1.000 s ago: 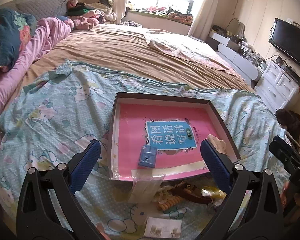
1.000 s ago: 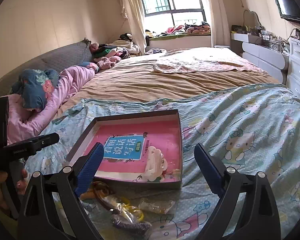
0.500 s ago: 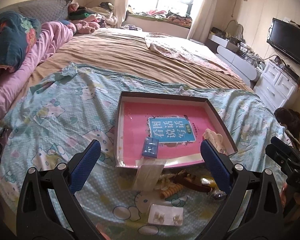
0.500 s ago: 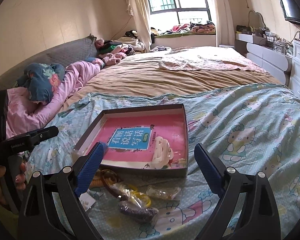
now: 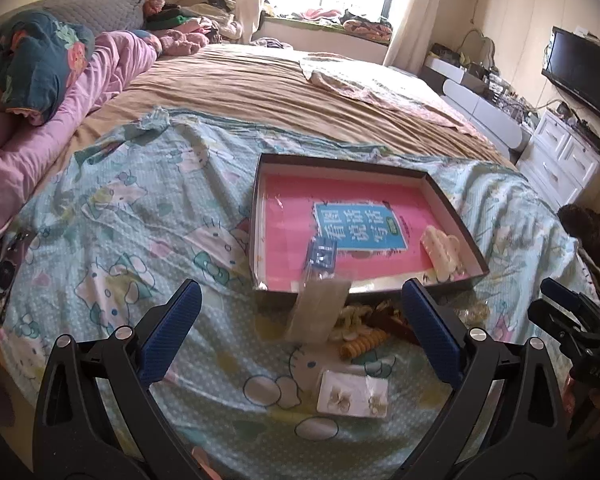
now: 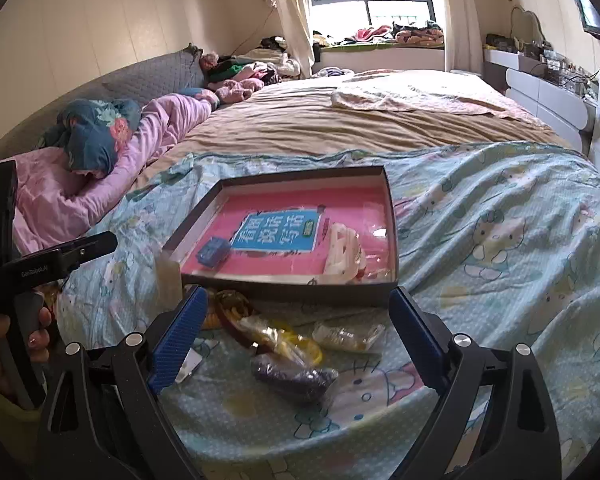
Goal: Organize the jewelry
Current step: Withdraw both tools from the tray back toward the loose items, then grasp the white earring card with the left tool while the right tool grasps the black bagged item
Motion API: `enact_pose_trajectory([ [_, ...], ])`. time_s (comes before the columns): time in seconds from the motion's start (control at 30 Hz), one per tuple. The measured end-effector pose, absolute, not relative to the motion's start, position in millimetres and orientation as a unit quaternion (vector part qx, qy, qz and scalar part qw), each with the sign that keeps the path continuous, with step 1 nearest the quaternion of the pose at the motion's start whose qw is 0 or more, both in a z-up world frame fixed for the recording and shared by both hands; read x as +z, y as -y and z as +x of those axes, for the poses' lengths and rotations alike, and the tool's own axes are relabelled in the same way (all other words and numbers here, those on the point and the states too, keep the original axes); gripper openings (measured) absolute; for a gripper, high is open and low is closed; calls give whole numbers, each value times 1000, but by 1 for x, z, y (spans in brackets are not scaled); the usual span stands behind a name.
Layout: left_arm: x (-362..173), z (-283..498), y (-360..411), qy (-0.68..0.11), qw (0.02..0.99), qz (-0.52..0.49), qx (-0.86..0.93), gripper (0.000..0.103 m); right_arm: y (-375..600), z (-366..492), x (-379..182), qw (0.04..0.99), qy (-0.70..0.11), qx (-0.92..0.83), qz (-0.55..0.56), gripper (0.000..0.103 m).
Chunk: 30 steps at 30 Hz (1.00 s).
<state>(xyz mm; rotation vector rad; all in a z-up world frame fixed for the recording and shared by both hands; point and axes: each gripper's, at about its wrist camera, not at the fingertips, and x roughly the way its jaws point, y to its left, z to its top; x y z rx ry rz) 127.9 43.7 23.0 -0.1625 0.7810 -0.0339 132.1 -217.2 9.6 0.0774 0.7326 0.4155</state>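
Note:
A dark shallow box (image 5: 256, 208) (image 6: 392, 216) with a pink book inside lies on the Hello Kitty sheet. In it are a small blue packet (image 5: 322, 254) (image 6: 213, 252) and a white hair clip (image 5: 440, 252) (image 6: 342, 252). A clear bag (image 5: 318, 312) hangs over the box's front edge. Bagged jewelry lies in front of the box: a white earring card (image 5: 352, 394), brown and yellow pieces (image 5: 364, 340) (image 6: 280, 336), a purple bag (image 6: 292, 376), a clear bag (image 6: 346, 334). My left gripper (image 5: 304, 344) is open above the card. My right gripper (image 6: 296, 340) is open above the bags.
Pink quilt and pillows (image 5: 40, 92) lie on the left of the bed. White drawers (image 5: 560, 156) and a TV (image 5: 584, 72) stand at the right. The left gripper's body (image 6: 48, 264) shows at the left of the right wrist view.
Both grippers have pulled back and risen a little from the box, bringing more of the bagged jewelry and the earring card into view. Both stay open.

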Motion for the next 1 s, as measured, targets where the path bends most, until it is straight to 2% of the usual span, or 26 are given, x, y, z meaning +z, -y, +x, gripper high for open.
enact_pose_trajectory([
  [1.0, -26, 103, -11, -443, 896, -17, -31, 93, 211, 118, -43, 874, -435, 212, 41, 91],
])
